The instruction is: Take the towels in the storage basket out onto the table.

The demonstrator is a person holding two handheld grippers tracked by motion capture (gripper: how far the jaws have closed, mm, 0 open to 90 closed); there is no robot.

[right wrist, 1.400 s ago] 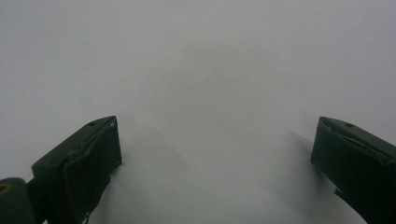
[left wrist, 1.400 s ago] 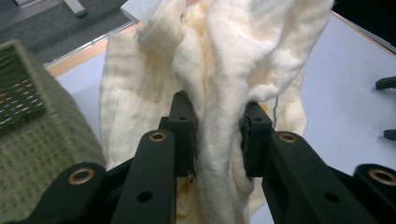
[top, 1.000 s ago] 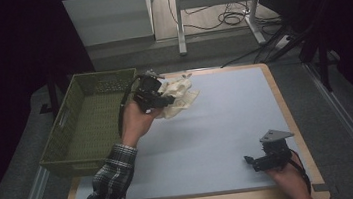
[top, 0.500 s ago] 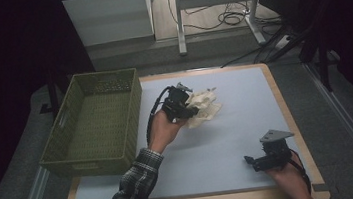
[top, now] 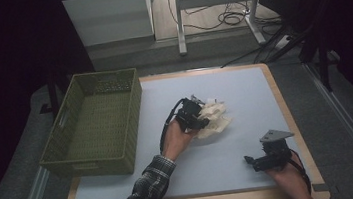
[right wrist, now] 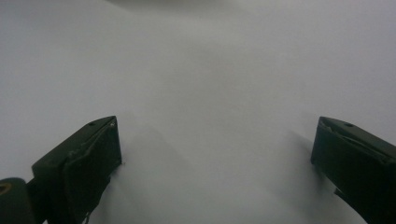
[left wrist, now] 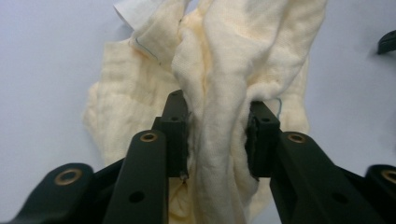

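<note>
Left gripper [left wrist: 215, 135] jaws clamped on bunched fold of cream cloth [left wrist: 219, 84]; rest of cloth spreads ahead of jaws on counter [top: 243, 87]. Right gripper [right wrist: 215, 154] jaws wide apart, bare counter between them. Green basket [top: 94, 124] beyond left gripper, well apart.

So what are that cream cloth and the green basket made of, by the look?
The cream cloth looks like soft, matte woven cotton or gauze: crinkled weave, limp folds, a stitched edge. The green basket looks like woven plastic or wicker, judging by its lattice walls; which one is unclear.
</note>
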